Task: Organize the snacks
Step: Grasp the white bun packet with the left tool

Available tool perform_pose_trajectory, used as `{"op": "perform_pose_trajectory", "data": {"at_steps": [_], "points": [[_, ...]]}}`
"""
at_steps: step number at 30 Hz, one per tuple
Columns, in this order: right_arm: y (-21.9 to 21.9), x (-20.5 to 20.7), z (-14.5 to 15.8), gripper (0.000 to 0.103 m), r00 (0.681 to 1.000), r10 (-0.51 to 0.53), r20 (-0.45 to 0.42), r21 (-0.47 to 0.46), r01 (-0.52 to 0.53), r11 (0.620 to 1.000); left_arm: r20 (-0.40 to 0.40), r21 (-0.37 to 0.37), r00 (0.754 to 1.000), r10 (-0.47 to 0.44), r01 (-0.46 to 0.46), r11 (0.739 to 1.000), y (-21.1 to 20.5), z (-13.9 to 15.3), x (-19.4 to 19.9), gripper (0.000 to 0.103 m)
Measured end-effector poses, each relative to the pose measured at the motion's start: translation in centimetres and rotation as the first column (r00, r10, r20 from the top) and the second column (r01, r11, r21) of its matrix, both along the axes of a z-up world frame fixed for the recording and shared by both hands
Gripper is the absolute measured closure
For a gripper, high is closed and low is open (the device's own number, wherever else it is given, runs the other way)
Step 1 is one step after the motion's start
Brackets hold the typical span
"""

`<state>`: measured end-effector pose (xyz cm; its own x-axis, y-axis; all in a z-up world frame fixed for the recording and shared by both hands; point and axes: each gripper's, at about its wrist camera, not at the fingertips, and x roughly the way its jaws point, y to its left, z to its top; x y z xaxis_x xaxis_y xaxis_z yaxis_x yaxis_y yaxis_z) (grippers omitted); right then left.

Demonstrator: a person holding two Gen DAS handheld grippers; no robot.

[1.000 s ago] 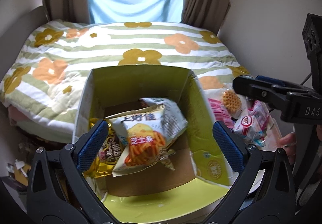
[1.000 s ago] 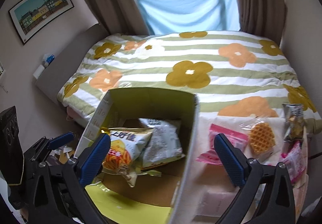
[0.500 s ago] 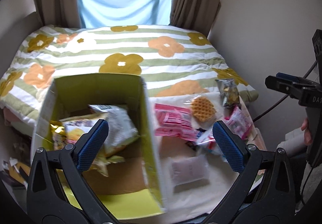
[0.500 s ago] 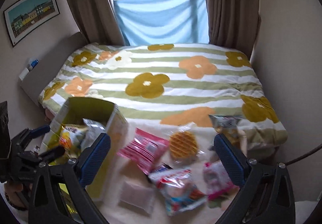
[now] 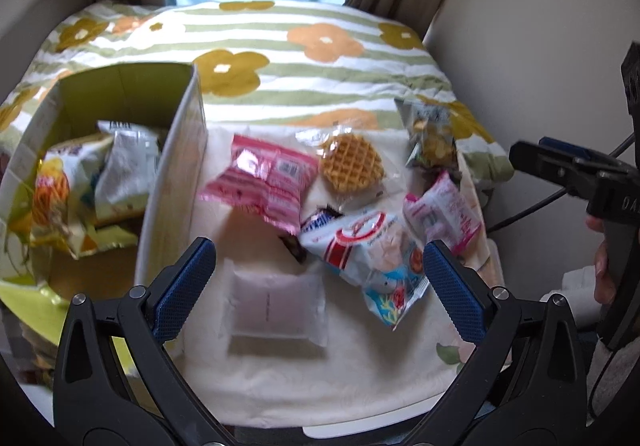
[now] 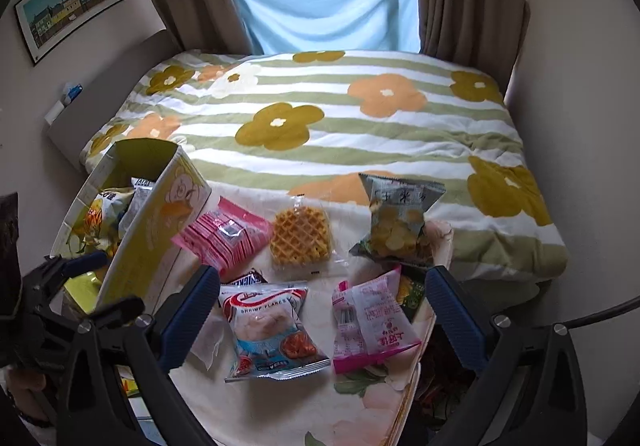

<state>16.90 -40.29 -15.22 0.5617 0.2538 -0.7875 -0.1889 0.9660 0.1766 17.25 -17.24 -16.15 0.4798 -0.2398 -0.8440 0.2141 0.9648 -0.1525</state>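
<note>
Two claws hung spread and empty: the left gripper [image 5: 318, 278] over the pale packet [image 5: 275, 308] just right of the box [image 5: 176, 181], the right gripper [image 6: 320, 310] above the shrimp flakes bag [image 6: 270, 330], further right of the box. A good pick would probably pinch one packet's sealed edge, keeping clear of neighbouring wrappers.

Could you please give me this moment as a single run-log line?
left tongs open, empty | right tongs open, empty | two chip bags in box | waffle, shrimp flakes on table
</note>
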Motion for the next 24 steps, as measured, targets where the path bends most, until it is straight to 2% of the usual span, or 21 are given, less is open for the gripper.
{"op": "perform_pose_trajectory", "data": {"at_steps": [5,7,11,16,21,24], "points": [[1.2,0.2,-3.2,0.001,0.996,0.076,-0.054,0.014,-0.075,0.997,-0.023,0.027,1.000,0.003,-0.003,1.000,-0.6,-3.5,-1.6,0.000],[1.8,0.2,-4.5,0.001,0.992,0.103,-0.069,0.030,-0.101,0.994,-0.013,0.046,1.000,0.003,-0.002,0.999,-0.8,-4.8,-2.2,0.000],[3.2,0.3,-7.1,0.001,0.983,0.152,-0.102,0.063,-0.146,0.987,0.062,0.090,0.998,0.029,-0.034,0.995,-0.6,-7.4,-3.3,0.000],[4.6,0.0,-10.4,0.001,0.971,0.193,-0.138,0.092,-0.182,0.979,0.063,0.121,0.997,0.038,-0.046,0.992,-0.1,-10.8,-3.1,0.000],[5.5,0.1,-12.5,0.001,0.963,0.212,-0.167,0.108,-0.195,0.975,0.094,0.159,0.992,0.083,-0.097,0.983,0.6,-12.3,-2.8,0.000],[6.0,0.4,-13.4,0.001,0.958,0.219,-0.184,0.109,-0.201,0.973,0.076,0.160,0.994,0.082,-0.094,0.983,1.1,-13.3,-2.1,0.000]]}}
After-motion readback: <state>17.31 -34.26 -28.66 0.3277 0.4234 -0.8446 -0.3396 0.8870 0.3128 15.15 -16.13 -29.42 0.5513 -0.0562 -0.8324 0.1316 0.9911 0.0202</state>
